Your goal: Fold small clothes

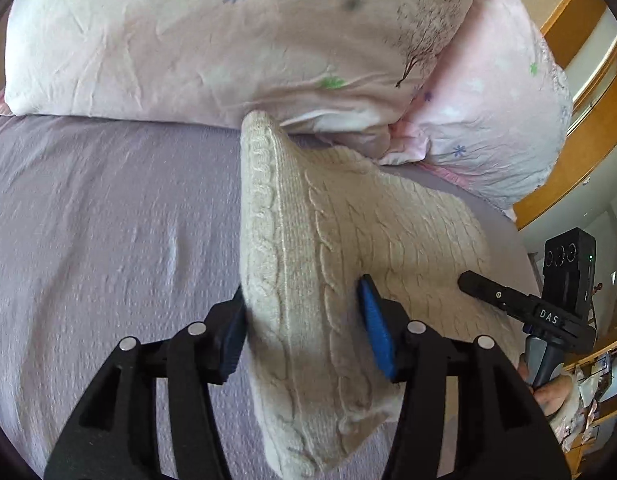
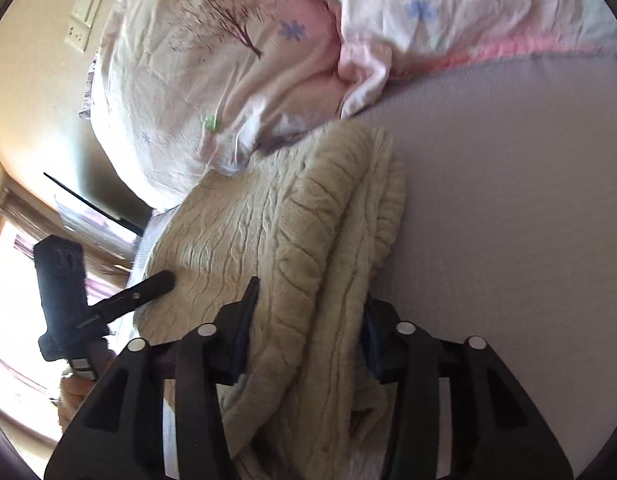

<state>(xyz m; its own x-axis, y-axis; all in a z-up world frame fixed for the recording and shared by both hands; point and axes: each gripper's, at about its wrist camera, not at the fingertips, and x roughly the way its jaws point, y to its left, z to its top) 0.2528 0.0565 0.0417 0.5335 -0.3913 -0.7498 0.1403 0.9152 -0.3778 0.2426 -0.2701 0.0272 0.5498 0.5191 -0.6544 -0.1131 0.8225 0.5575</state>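
- Bed sheet [image 1: 108,220], lilac and textured, spreads under and ahead of both grippers; bare to the left of the left gripper, bare to the right of the right one.
- Pillows [image 1: 228,40], pale pink with flower print, lie at the far end, beyond the fingertips in both views; a second pillow [image 1: 488,128] sits ahead-right of the left gripper.
- Cream cable-knit sweater [image 1: 316,240] lies bunched on the sheet, running from between the fingers out to the pillows, its far end touching them.
- Left gripper [image 1: 304,332]: jaws part-way closed, a thick raised ridge of knit pinched between the blue pads [image 1: 374,332].
- Right gripper [image 2: 308,320]: jaws likewise closed on a doubled roll of the same sweater [image 2: 308,220].
- Each gripper shows at the edge of the other's view, fingertip resting on the knit.
- Step, as judged: mid-fold, both edges gripped for carrying over.
- Next move calls for lifting both holds evenly, laying the layer flat, keeping clear of the pillows.
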